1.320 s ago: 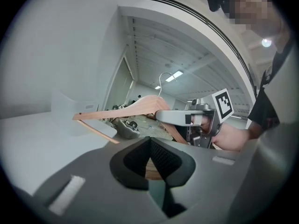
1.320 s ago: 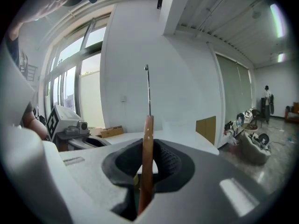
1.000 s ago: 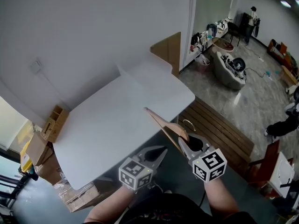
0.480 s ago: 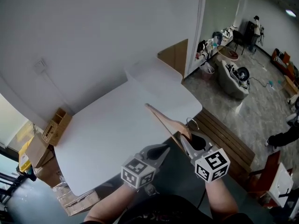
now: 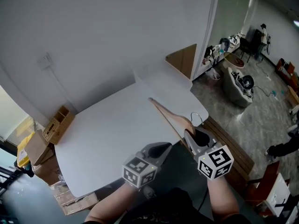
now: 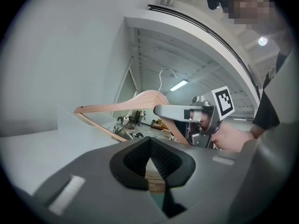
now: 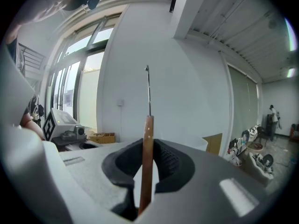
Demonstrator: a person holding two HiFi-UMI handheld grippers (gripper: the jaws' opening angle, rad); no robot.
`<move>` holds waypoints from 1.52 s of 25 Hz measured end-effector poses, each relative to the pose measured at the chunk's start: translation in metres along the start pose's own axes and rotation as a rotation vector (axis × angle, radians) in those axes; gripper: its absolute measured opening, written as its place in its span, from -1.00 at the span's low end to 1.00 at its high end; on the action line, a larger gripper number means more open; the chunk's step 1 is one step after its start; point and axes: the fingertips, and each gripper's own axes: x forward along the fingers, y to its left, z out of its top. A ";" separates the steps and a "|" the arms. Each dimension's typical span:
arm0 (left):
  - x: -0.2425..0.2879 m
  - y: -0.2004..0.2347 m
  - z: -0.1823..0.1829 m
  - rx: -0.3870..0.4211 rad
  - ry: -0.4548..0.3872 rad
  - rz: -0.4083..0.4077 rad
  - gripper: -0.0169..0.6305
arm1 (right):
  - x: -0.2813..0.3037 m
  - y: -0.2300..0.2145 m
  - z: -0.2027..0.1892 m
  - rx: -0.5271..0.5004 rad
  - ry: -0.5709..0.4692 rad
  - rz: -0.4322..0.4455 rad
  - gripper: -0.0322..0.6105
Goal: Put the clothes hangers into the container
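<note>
A wooden clothes hanger (image 5: 167, 117) with a metal hook (image 5: 199, 117) hangs over the right edge of the white table (image 5: 107, 134). My right gripper (image 5: 189, 134) is shut on its thick end. In the right gripper view the hanger (image 7: 148, 139) stands edge-on between the pads and its hook (image 7: 148, 90) points up. My left gripper (image 5: 164, 147) sits beside it to the left, shut and empty. Its pads (image 6: 150, 148) meet with nothing between them. A white open container (image 5: 161, 76) stands at the table's far right corner, past the hanger's tip.
Cardboard boxes (image 5: 56, 125) are stacked off the table's left end. A slatted wooden bench (image 5: 233, 146) lies on the floor to the right. A brown board (image 5: 183, 59) leans behind the container. A person (image 5: 264, 31) stands far off in the room.
The right gripper and the hanger have moved a little farther over the table, toward the white container. The left gripper has kept its place beside it, still shut.
</note>
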 end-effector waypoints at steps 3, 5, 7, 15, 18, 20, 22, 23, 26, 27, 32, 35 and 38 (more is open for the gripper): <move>0.008 0.009 0.010 0.001 -0.017 0.016 -0.93 | 0.009 -0.011 0.009 -0.024 -0.006 0.009 -0.72; 0.016 0.017 0.017 0.006 -0.021 0.030 -0.93 | 0.017 -0.021 0.013 -0.033 -0.008 0.017 -0.72; 0.026 0.025 0.023 0.011 -0.021 0.045 -0.93 | 0.025 -0.034 0.015 -0.039 -0.011 0.029 -0.72; 0.079 0.065 0.052 0.017 -0.039 0.137 -0.93 | 0.072 -0.103 0.045 -0.086 -0.024 0.101 -0.72; 0.097 0.080 0.063 0.012 -0.053 0.165 -0.93 | 0.093 -0.129 0.057 -0.123 -0.021 0.120 -0.72; 0.108 0.089 0.069 0.008 -0.061 0.180 -0.93 | 0.109 -0.145 0.061 -0.156 -0.009 0.127 -0.72; 0.117 0.097 0.071 0.000 -0.067 0.193 -0.93 | 0.125 -0.158 0.064 -0.188 0.006 0.137 -0.72; 0.121 0.101 0.072 -0.003 -0.070 0.200 -0.93 | 0.133 -0.164 0.065 -0.202 0.013 0.144 -0.72; 0.131 0.112 0.073 -0.006 -0.072 0.222 -0.93 | 0.154 -0.176 0.066 -0.226 0.030 0.169 -0.72; 0.133 0.116 0.072 -0.009 -0.071 0.231 -0.93 | 0.162 -0.179 0.065 -0.231 0.036 0.178 -0.72; 0.139 0.133 0.077 -0.035 -0.075 0.280 -0.93 | 0.197 -0.186 0.062 -0.294 0.069 0.224 -0.72; 0.143 0.142 0.080 -0.035 -0.081 0.311 -0.93 | 0.217 -0.187 0.061 -0.329 0.089 0.259 -0.72; 0.148 0.151 0.082 -0.034 -0.080 0.340 -0.93 | 0.240 -0.190 0.057 -0.365 0.115 0.289 -0.72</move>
